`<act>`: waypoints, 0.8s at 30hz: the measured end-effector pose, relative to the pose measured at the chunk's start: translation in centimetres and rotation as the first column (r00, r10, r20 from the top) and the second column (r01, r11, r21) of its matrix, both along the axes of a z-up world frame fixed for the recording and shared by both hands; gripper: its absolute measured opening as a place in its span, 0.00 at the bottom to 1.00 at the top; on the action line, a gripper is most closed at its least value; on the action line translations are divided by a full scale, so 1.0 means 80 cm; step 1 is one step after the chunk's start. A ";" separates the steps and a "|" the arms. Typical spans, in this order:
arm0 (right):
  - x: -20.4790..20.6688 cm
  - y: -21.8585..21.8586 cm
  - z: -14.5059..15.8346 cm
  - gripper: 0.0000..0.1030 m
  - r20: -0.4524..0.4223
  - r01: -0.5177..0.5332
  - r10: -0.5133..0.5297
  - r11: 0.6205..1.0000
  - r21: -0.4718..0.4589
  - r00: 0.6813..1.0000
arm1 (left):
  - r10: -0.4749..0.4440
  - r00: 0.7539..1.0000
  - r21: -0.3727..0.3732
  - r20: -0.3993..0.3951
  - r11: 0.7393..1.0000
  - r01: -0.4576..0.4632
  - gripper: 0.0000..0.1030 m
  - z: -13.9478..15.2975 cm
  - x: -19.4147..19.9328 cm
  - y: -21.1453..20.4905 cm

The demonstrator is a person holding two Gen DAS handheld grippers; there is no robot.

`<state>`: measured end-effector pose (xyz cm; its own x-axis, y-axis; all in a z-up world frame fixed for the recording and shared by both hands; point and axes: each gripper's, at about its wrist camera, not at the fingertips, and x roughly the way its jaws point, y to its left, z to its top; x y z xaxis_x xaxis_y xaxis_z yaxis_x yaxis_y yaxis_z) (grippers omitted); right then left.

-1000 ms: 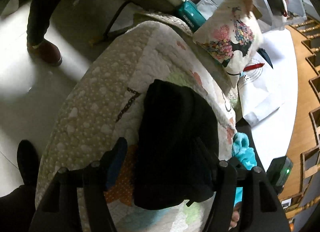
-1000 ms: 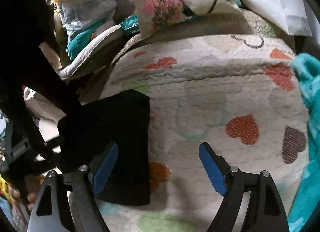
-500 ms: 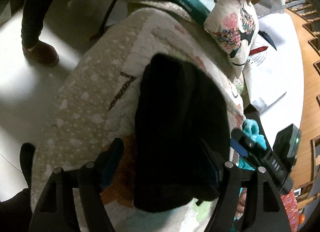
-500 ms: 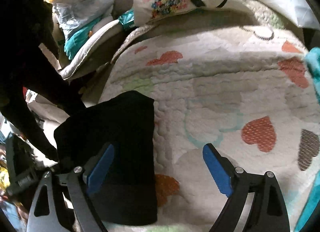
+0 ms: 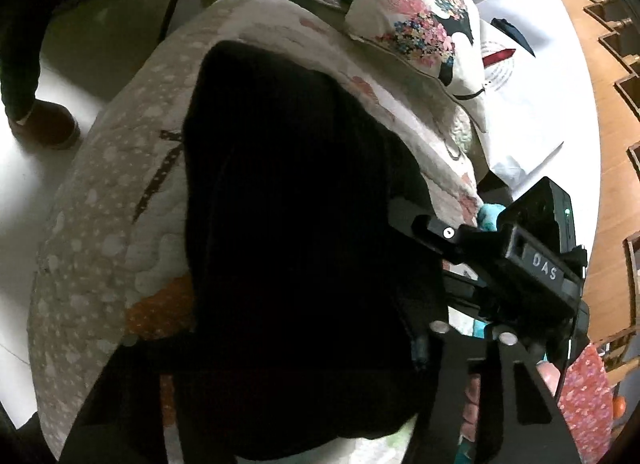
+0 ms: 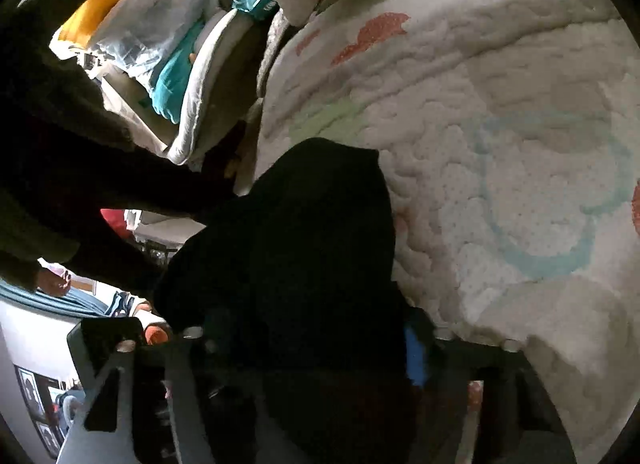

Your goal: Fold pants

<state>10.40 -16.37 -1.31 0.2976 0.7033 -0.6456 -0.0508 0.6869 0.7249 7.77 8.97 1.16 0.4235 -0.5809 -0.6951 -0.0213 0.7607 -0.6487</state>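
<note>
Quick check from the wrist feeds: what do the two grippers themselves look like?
Both are black, angular two-finger frames with silver bolts at the joints. The right gripper shows a blue finger pad; seen from the left wrist, its body carries white "DAS" lettering and a small green light.

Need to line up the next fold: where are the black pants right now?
The folded black pants lie on the heart-print quilt, near its front edge, between both grippers' fingers; the floral pillow sits beyond them.

Pants (image 5: pixel 288 224) lie on quilt (image 5: pixel 104 224), pillow (image 5: pixel 412 24) behind.

The right gripper (image 5: pixel 400 216) body reads "DAS".
</note>
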 end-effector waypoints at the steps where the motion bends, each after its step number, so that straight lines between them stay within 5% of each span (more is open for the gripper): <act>1: -0.001 -0.001 0.002 0.54 0.002 0.000 0.000 1.000 0.000 1.000 | -0.002 1.000 0.003 0.007 1.000 0.002 0.54 0.002 0.000 -0.003; 8: -0.012 -0.023 0.027 0.52 0.060 0.052 -0.049 0.997 -0.055 0.997 | -0.048 0.998 0.000 0.027 0.999 0.048 0.52 0.017 0.013 -0.035; 13: -0.011 -0.066 0.037 0.52 0.082 0.144 -0.140 0.988 -0.052 0.987 | -0.106 0.990 0.070 0.088 0.993 0.100 0.52 0.041 0.035 -0.080; 17: -0.003 -0.087 0.034 0.52 0.085 0.195 -0.189 0.979 -0.062 0.978 | -0.112 0.992 0.141 0.063 0.985 0.103 0.57 0.032 0.056 -0.095; 21: -0.005 -0.092 0.011 0.57 0.068 0.218 -0.211 0.969 -0.114 0.975 | -0.089 0.996 0.131 0.007 0.987 0.087 0.62 0.020 0.059 -0.086; 24: -0.007 -0.096 0.011 0.63 0.059 0.255 -0.250 0.962 -0.101 0.966 | -0.086 0.995 0.191 0.043 0.979 0.077 0.62 0.039 0.050 -0.084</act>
<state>9.84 -24.09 -0.45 0.4873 0.5290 -0.6947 0.1029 0.7552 0.6473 11.77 2.26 4.30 0.4178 -0.4755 -0.7742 0.0751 0.8673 -0.4921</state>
